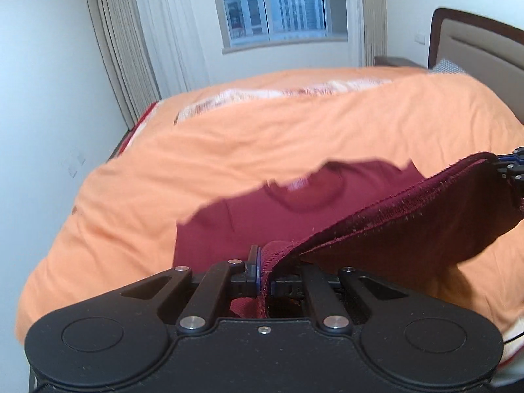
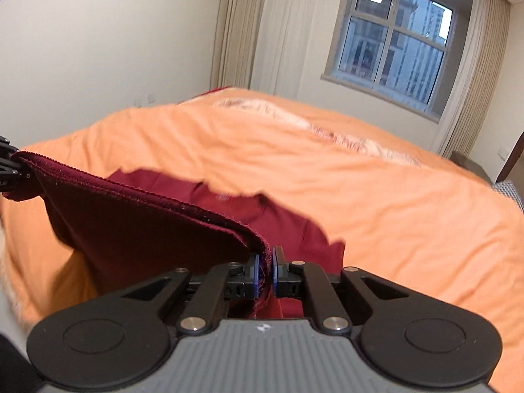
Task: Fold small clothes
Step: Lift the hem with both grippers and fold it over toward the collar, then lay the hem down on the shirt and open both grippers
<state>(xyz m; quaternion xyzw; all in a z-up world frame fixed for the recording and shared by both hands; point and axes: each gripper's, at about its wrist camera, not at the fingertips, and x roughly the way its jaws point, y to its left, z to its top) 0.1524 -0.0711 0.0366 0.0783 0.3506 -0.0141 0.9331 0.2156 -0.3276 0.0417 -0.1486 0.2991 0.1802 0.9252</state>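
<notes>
Two handheld claws lift the bottom hem of a dark red shirt (image 1: 249, 216) above a bed covered by an orange duvet (image 1: 294, 124). In the left wrist view, the left claw (image 1: 264, 278) sits at 6 o'clock, its jaws pressed together on one corner of the hem. The raised hem runs taut from there toward 3 o'clock, where the right claw (image 1: 511, 167) pinches the other corner. In the right wrist view the picture mirrors this: the right claw sits at 6 o'clock, clamped on its corner, and the hem stretches toward 9 o'clock, where the left claw appears at the frame edge. The rest of the shirt lies flat on the duvet beyond the claws, toward 12 o'clock, with its round neckline (image 1: 304, 193) farthest away. A window (image 1: 275, 3) and pale curtains (image 1: 124, 46) stand on the far wall, and a headboard (image 1: 475, 42) shows at 2 o'clock in the left view.

The step looks like folding the hem up toward the neckline. Each claw holds only a thin edge of fabric, so a quick pull could slip a corner free and collapse the fold. If the claws travel unevenly, the fold line may land crooked. The soft, wrinkled duvet could also drag the lower layer along and bunch the shirt.
</notes>
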